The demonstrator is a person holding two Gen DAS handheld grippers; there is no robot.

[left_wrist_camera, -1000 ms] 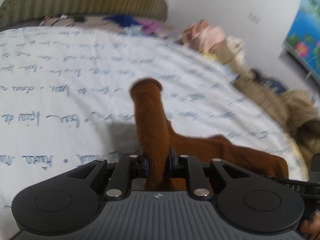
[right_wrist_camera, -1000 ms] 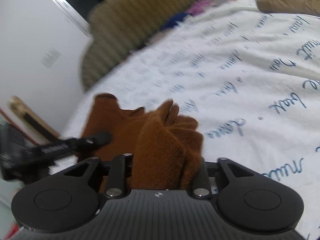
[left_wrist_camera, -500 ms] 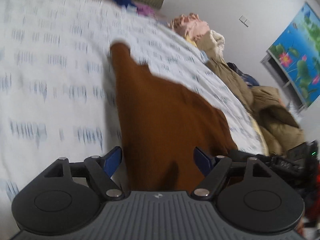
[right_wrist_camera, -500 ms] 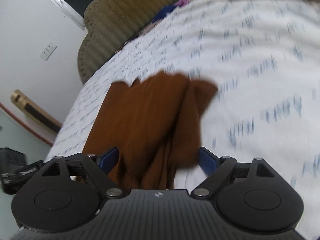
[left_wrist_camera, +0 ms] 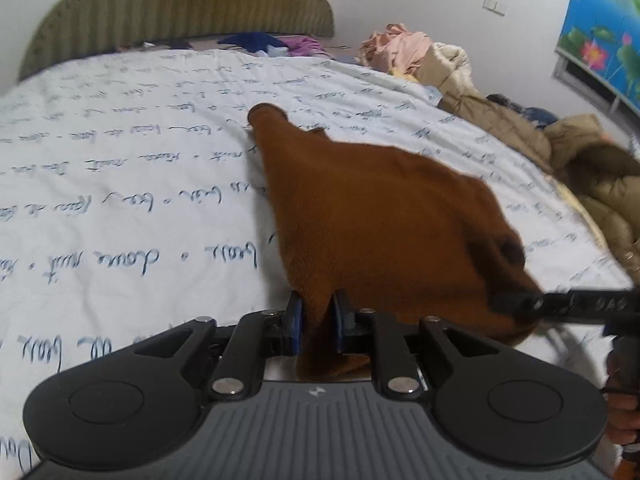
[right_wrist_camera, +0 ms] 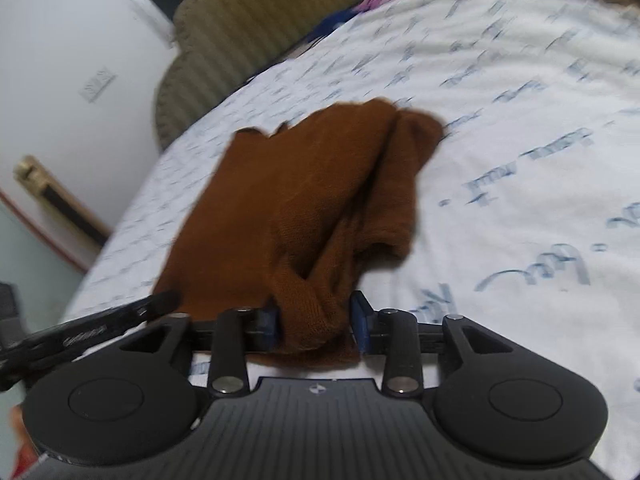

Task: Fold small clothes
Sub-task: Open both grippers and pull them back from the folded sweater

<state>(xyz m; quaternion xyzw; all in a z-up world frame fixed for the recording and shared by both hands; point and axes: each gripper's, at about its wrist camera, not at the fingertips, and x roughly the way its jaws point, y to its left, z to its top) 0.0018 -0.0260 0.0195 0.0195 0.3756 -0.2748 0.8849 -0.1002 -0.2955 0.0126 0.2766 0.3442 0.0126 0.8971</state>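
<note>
Left wrist view: the left gripper has just been closing and now pinches a near corner of the brown knit garment between its blue pads, so the cloth starts right at the tips and runs away forward, its long axis slanting up and to the left toward a narrow cuff-like end. The bulk of the fabric spreads to the right of the tips, where the right gripper reaches in from the side onto the near right corner. The garment lies on the white bedsheet, printed with blue cursive script; I cannot make out the words. Right wrist view: the right gripper has also just been closing and clamps a thick bunched fold of the same garment, which stretches forward and slightly left from its tips. The left gripper comes in from the left at the other near corner. Both hold the near edge, equally close; I judge the coming fold turns on carrying that edge forward along the long axis.
</note>
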